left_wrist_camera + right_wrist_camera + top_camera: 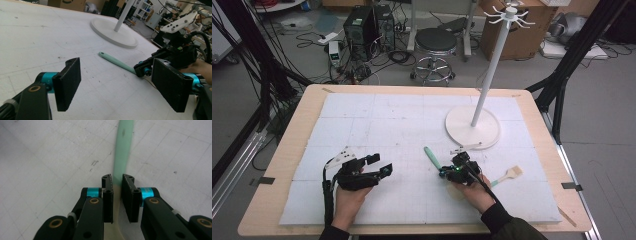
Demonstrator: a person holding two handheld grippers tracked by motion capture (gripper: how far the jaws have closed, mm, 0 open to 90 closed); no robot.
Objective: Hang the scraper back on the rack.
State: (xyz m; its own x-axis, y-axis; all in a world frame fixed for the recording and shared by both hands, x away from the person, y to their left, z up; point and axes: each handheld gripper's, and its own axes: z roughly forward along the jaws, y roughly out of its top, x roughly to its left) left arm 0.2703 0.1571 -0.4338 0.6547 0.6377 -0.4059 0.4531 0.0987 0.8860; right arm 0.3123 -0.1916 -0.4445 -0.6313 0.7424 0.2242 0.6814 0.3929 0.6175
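From above, the right gripper [453, 167] is clamped on a green-handled spatula [432, 157] lying on the white table [377, 120] near a rack's round base [472, 127]. The left gripper's [117, 85] own camera shows its jaws wide apart, holding nothing. The right gripper's camera shows both pads [108, 195] squeezing the handle.

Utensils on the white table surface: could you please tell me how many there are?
2. A green-handled utensil lies mid-table, between the right gripper's jaws; a beige-headed utensil lies right of that hand. None seems hidden.
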